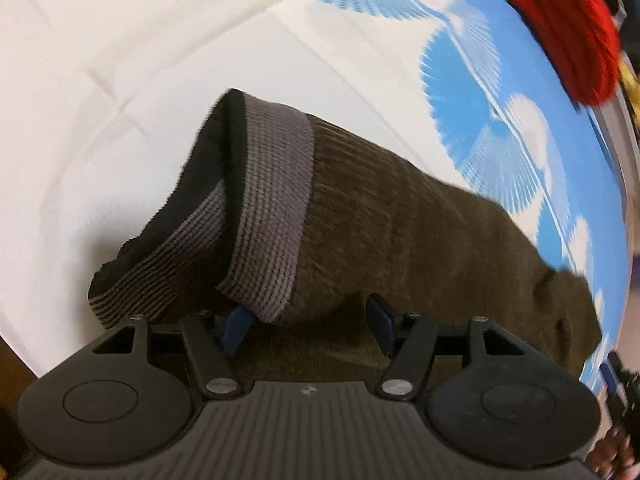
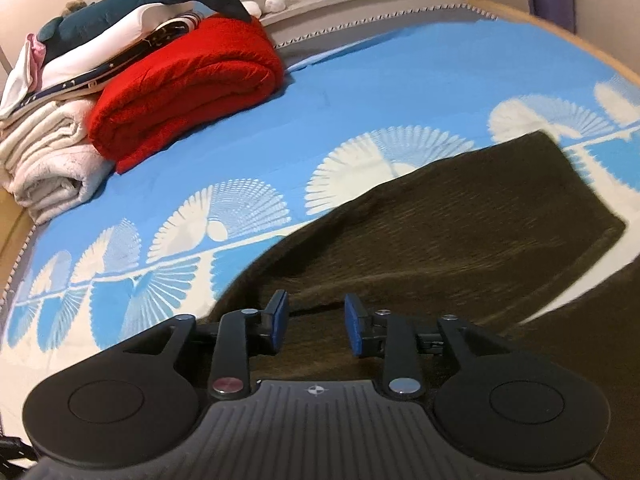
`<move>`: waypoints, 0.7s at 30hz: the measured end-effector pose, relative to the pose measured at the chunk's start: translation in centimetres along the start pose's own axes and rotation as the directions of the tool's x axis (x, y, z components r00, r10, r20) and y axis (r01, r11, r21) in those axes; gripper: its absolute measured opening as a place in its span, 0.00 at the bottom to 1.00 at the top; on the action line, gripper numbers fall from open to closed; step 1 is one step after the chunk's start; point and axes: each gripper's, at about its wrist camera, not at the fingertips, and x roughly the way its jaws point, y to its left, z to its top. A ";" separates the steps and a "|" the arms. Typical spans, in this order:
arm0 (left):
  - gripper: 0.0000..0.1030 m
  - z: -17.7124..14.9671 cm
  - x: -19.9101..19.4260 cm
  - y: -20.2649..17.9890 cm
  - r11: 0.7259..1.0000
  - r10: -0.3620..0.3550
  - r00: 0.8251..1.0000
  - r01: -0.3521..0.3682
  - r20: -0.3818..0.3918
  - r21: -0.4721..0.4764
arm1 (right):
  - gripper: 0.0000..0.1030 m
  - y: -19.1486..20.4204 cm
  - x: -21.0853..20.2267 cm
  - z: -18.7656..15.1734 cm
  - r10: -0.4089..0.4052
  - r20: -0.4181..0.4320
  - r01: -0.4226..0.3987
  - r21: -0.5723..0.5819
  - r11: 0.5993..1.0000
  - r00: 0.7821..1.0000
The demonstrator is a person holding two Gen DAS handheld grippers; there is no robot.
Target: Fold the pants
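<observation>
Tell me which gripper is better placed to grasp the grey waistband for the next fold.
Probably the left gripper: the grey waistband of the pants lies right at its open jaws. The right gripper, also open, hovers over plain brown fabric.

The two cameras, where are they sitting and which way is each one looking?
Left wrist: on the left gripper, looking steeply down at the pants' grey waistband; only its open blue fingers show.
Right wrist: on the right gripper, looking across the bed toward the red blanket; open fingers show.
Shared: the brown pants and blue bedsheet.
</observation>
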 end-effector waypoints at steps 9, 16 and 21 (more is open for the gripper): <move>0.25 1.1 -1.6 -0.2 0.995 0.097 0.986 -0.095 0.138 -0.018 | 0.45 2.5 7.8 1.7 0.086 -0.083 -0.074 0.138 0.988 0.993; 0.24 1.5 -2.2 -1.8 0.989 0.131 0.972 -0.142 0.193 0.045 | 0.45 2.1 13.0 1.6 0.047 -0.107 -0.018 0.253 0.967 0.993; 0.24 1.7 -2.6 -1.3 0.992 0.097 0.976 -0.110 0.194 0.056 | 0.17 1.0 12.9 1.7 0.054 -0.055 -0.038 0.256 0.966 0.997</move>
